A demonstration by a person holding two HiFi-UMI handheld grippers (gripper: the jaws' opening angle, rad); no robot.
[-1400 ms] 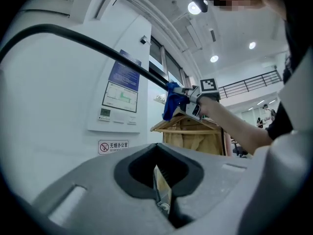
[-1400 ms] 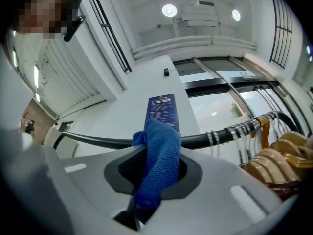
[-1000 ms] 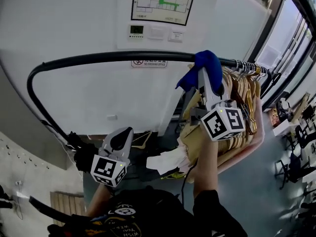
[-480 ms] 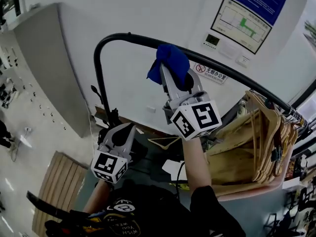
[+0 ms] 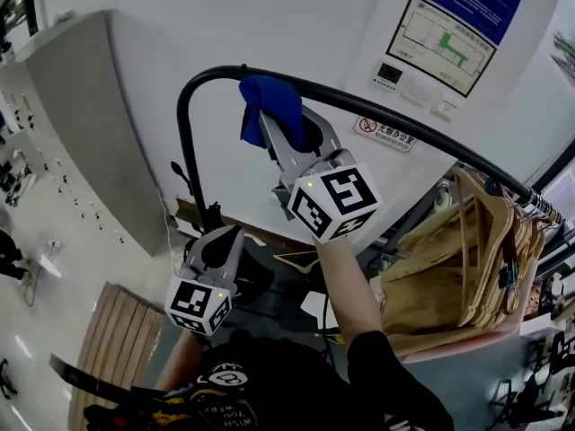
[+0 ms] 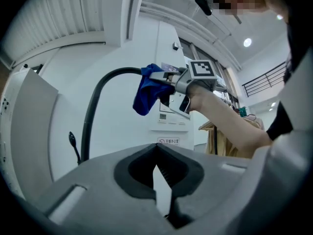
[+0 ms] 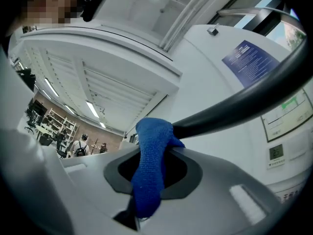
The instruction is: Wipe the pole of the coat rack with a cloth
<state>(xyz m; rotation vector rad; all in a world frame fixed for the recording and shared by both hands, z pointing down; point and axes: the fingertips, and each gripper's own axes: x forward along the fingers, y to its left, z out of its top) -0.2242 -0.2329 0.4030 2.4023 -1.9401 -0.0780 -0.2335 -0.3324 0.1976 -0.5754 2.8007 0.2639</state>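
Observation:
The coat rack's black pole (image 5: 422,137) runs from upper left to right and bends down at its left end (image 5: 184,142). My right gripper (image 5: 278,124) is raised to it, shut on a blue cloth (image 5: 268,104) that is pressed against the pole just right of the bend. In the right gripper view the cloth (image 7: 150,170) hangs out of the jaws and touches the pole (image 7: 234,104). My left gripper (image 5: 220,241) stays low beside the upright part, shut with nothing in it. The left gripper view shows the cloth (image 6: 145,89) and the pole (image 6: 93,116) from below.
Wooden hangers (image 5: 476,250) crowd the pole's right end. Wall signs and a floor plan (image 5: 440,39) are behind the pole. A grey panel (image 5: 99,124) stands to the left, and a slatted wooden board (image 5: 112,348) lies on the floor. A small black hook (image 5: 177,171) sticks out by the upright.
My right gripper has slid the blue cloth left along the pole towards the bend. The head view swung left a second ago. The left gripper has hardly moved.

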